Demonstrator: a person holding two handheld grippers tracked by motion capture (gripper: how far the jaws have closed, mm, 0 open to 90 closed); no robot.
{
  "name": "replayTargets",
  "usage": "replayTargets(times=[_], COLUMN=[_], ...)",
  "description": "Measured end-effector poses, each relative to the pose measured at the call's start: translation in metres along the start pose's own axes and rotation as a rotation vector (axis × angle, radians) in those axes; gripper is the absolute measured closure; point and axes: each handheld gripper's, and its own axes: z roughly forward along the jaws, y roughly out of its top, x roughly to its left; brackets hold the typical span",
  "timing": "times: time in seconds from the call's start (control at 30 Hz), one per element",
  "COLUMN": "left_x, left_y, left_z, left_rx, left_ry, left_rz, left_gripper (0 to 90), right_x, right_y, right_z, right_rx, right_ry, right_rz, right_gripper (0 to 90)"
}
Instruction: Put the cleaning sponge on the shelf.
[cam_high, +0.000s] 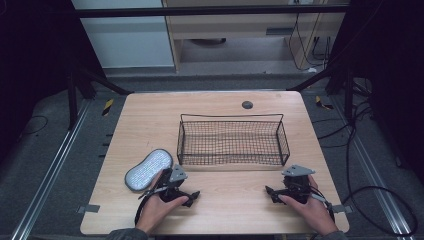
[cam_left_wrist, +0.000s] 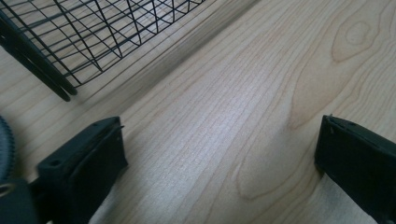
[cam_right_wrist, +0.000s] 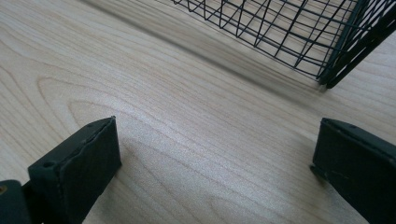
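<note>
A black wire basket (cam_high: 232, 159) stands empty in the middle of the wooden table (cam_high: 220, 102). A flat oval object with a pale, sparkly top and grey rim (cam_high: 148, 169) lies left of the basket. My left gripper (cam_high: 194, 196) rests on the table just right of that oval, jaws wide apart over bare wood (cam_left_wrist: 219, 154). My right gripper (cam_high: 270, 192) rests near the basket's front right corner (cam_right_wrist: 334, 74), also open over bare wood (cam_right_wrist: 215, 154). A hand holds each gripper.
A small dark round grommet (cam_high: 247, 104) sits in the table's far edge. Black frame bars (cam_high: 100, 82) and cables (cam_high: 370, 195) surround the table. A wooden cabinet (cam_high: 240, 30) stands behind it.
</note>
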Motion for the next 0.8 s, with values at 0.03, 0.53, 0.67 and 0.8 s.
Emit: replayTargets(times=[0.03,0.53,0.67,0.8], left_x=[0.0,0.028,0.049,0.057], left_y=[0.0,0.026,0.043,0.047], left_z=[0.0,-0.057,-0.082,-0.093], left_rx=[0.0,0.024,0.062,0.148], left_ry=[0.0,0.144,0.18,0.183], left_rz=[0.0,-0.014,0.013,0.026], left_gripper=[3.4,6.0,4.3,3.4], right_x=[0.0,0.001,0.001,0.001], right_y=[0.0,-0.001,-0.001,-0.001], right_z=[0.0,-0.001,-0.001,-0.001], right_rx=[0.0,0.004,0.004,0.003], right_ry=[0.0,-0.007,-0.007,-0.007], right_rz=[0.0,0.007,0.006,0.004], right_gripper=[0.9,0.7,0.6,0.6])
